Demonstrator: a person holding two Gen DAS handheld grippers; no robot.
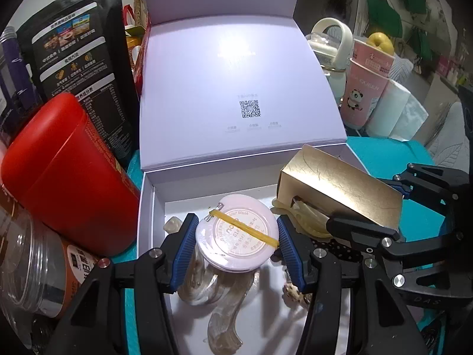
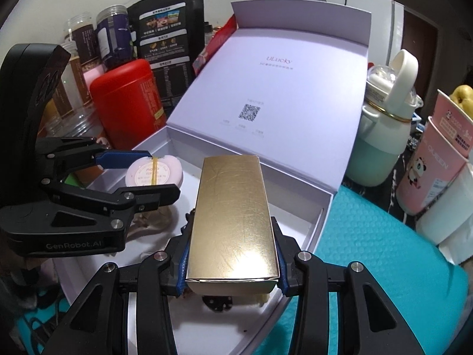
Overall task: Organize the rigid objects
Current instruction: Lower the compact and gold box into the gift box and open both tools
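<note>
An open white gift box (image 1: 146, 207) (image 2: 322, 207) lies on a teal mat, lid leaning back. My left gripper (image 1: 236, 244) (image 2: 153, 177) is shut on a round pink compact (image 1: 238, 236) (image 2: 153, 171) bound with a yellow rubber band, held over the box's inside. My right gripper (image 2: 232, 254) (image 1: 366, 207) is shut on a long gold carton (image 2: 233, 222) (image 1: 340, 189), held above the box's right part. Clear plastic hair clips (image 1: 218, 310) and a cream clip (image 1: 301, 219) lie on the box floor.
A red canister (image 1: 68, 177) (image 2: 127, 100), a black food pouch (image 1: 77, 56) and clear jars (image 1: 32, 269) crowd the left. A mint bottle with white handle (image 2: 381, 136), pink panda cups (image 2: 434, 165) (image 1: 363, 94) and a paper roll (image 1: 396, 112) stand on the right.
</note>
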